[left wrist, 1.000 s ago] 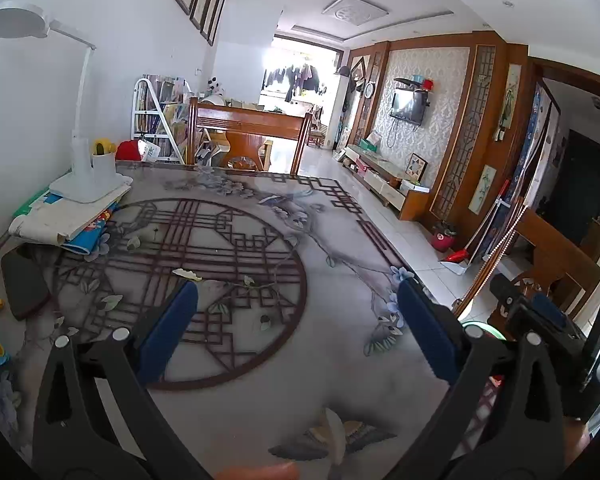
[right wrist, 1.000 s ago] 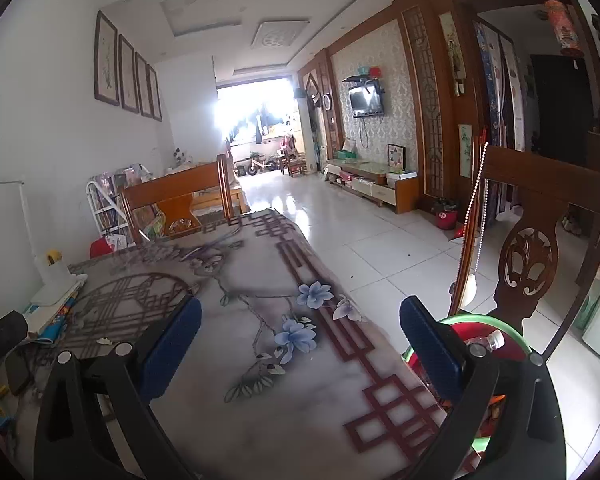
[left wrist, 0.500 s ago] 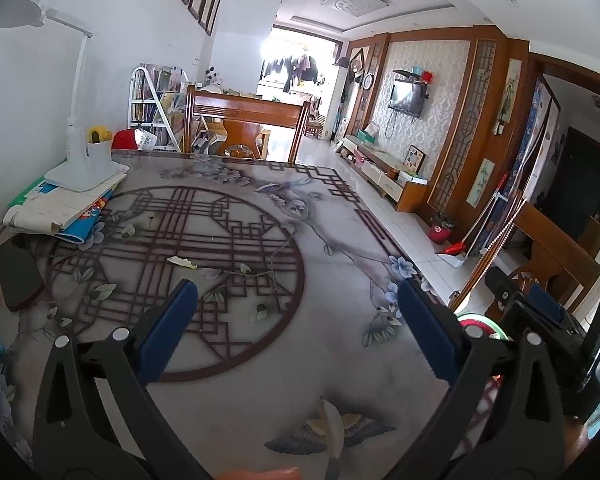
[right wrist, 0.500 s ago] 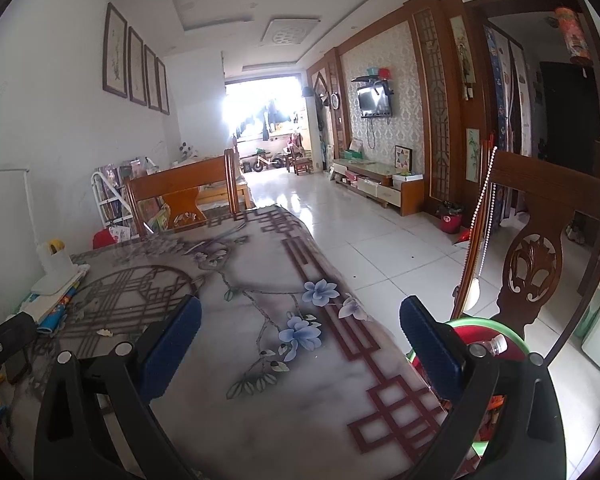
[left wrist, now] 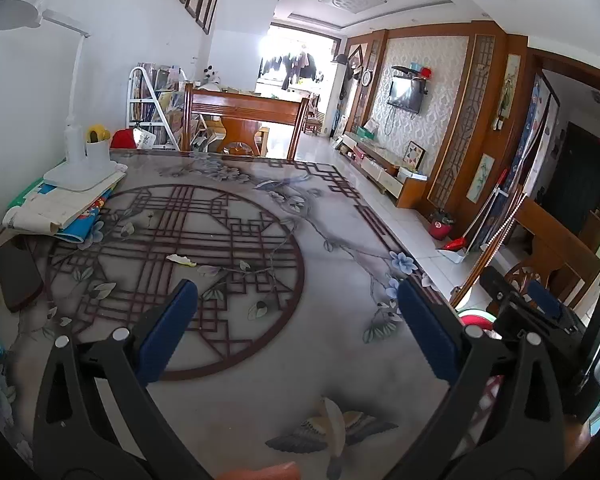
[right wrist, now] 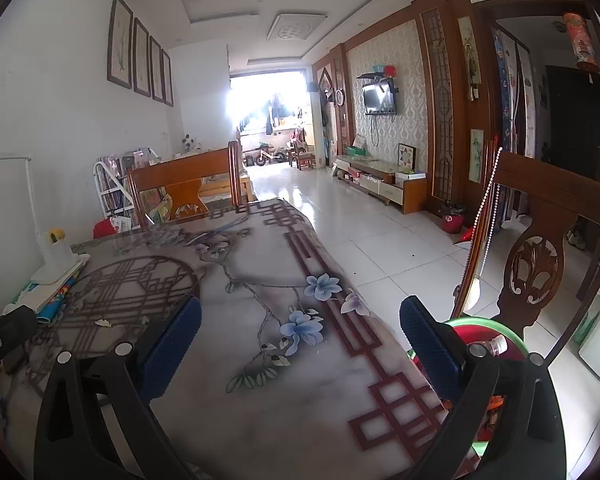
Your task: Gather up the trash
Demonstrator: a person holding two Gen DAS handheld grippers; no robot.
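Note:
A small pale scrap of trash (left wrist: 181, 259) lies on the patterned table (left wrist: 260, 360), ahead and left of my left gripper (left wrist: 296, 316), which is open and empty above the table. The scrap also shows far left in the right wrist view (right wrist: 103, 323). My right gripper (right wrist: 300, 328) is open and empty near the table's right edge. A green-rimmed bin (right wrist: 496, 330) with a plastic bottle (right wrist: 497, 345) and other trash stands on the floor beside that edge, under the right finger.
A white desk lamp (left wrist: 80, 160) stands on stacked books (left wrist: 56, 212) at the table's left. A dark flat object (left wrist: 18, 272) lies near them. Wooden chairs stand at the far end (left wrist: 244, 120) and on the right (right wrist: 540, 256). Tiled floor lies to the right.
The left gripper has drawn back and risen slightly, so the scrap sits farther ahead. The right gripper has tilted up a little. Both stay open.

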